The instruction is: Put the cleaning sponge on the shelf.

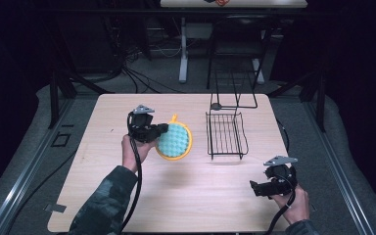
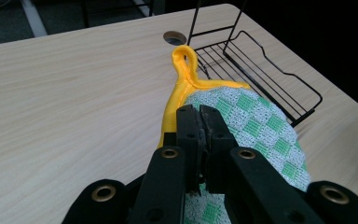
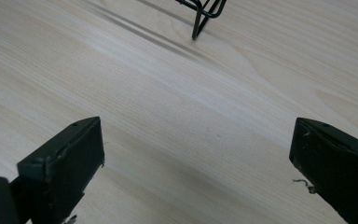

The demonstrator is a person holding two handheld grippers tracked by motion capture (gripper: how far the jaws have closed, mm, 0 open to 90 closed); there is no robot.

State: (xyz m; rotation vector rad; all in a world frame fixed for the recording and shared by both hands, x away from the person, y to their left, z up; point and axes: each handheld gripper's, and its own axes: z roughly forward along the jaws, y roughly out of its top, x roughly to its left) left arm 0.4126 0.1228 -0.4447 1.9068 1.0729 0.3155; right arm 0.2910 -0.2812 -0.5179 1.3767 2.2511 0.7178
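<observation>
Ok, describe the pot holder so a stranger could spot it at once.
Start at the wooden table, then find the black wire rack near its far right side. Just left of the rack, pinched in the left claw, is the pot holder: the one soft, colourful thing, a green-and-white checked pad with yellow trim and a yellow loop.

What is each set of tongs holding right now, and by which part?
The left tongs pinch the round green-checked, yellow-trimmed cloth potholder at its edge, below the loop. The right tongs hold nothing.
</observation>
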